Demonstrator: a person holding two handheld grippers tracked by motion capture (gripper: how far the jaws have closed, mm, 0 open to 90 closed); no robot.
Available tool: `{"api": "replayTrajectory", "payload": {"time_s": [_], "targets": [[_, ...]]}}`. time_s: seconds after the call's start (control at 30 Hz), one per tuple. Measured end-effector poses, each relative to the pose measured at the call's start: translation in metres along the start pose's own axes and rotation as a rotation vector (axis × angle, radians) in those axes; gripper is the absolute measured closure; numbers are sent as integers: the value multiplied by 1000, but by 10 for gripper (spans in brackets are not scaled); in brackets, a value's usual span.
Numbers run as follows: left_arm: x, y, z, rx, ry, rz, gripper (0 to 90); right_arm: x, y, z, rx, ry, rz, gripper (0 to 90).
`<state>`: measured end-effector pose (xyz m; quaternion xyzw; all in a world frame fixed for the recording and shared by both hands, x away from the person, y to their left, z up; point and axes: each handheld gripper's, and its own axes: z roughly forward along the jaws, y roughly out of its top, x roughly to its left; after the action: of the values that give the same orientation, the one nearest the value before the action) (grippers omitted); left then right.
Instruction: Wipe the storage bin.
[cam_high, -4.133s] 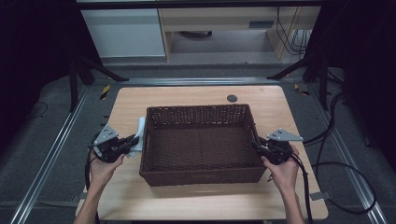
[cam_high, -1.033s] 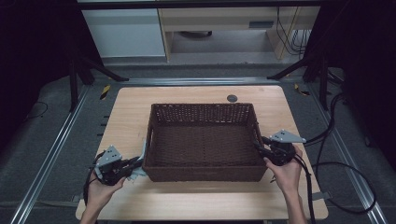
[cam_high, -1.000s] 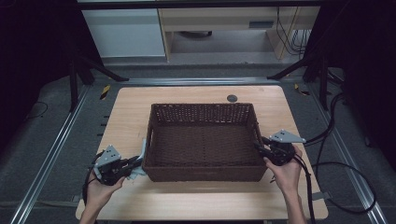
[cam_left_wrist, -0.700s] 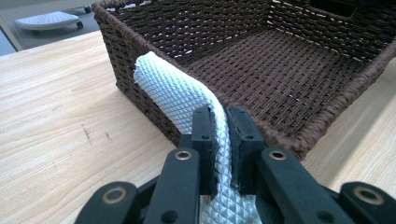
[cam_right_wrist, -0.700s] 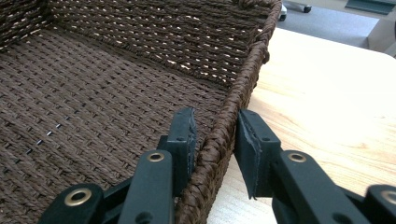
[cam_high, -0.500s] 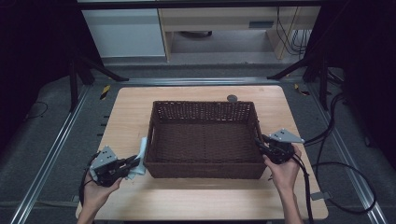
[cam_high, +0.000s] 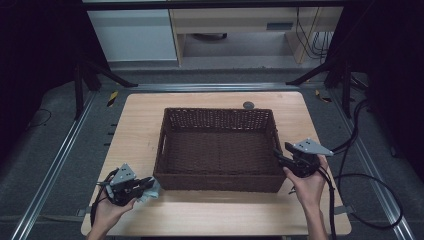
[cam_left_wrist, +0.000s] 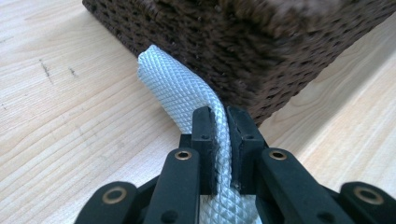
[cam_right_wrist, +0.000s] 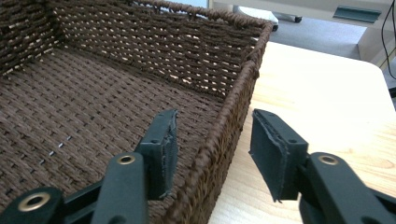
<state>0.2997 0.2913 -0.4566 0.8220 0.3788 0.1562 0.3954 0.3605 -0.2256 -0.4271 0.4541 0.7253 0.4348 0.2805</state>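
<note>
Your pale blue textured mat lies on the wooden table at the near left corner of the dark wicker basket, its free end curling up against the woven wall. Your left gripper is clamped on the mat. Your right gripper straddles the basket's right rim, jaws just opened, pads clear of the weave

high: overhead, facing forward-down | tool views: close, low | shared: basket
</note>
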Motion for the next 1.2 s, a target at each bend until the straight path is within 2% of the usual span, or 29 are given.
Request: {"api": "replayTrajectory", "payload": {"time_s": [0.03,0.07,0.13,0.2,0.43,0.67,0.73,0.77,0.83,0.93,1.03,1.2], "targets": [[-1,1,-3,-10,0,0,809,0,0,0,0,0,0,504],[-2,4,-9,-47,1,1,809,0,-2,0,12,6,2,502],[-3,6,-12,-66,6,0,809,-1,-4,0,18,9,3,499],[-5,11,-26,-137,15,-4,809,-1,-6,1,25,12,5,498],[-5,8,-43,-180,25,-7,810,0,-6,2,26,12,0,514],[-10,3,-26,-108,5,3,809,0,-7,6,36,24,-2,570],[-11,1,-19,-75,-1,9,811,1,-7,7,35,31,-7,633],[-11,1,-19,-75,-1,9,811,1,-7,7,35,31,-7,633],[-10,0,-15,-56,-4,12,811,2,-7,8,29,17,-13,658],[-9,-5,-8,-14,-5,11,811,3,-7,9,20,0,3,675],[-7,-6,-6,3,-3,11,811,3,-7,10,19,-17,6,677],[-4,-6,-6,-2,2,3,811,5,-5,11,22,-48,0,676]]}}
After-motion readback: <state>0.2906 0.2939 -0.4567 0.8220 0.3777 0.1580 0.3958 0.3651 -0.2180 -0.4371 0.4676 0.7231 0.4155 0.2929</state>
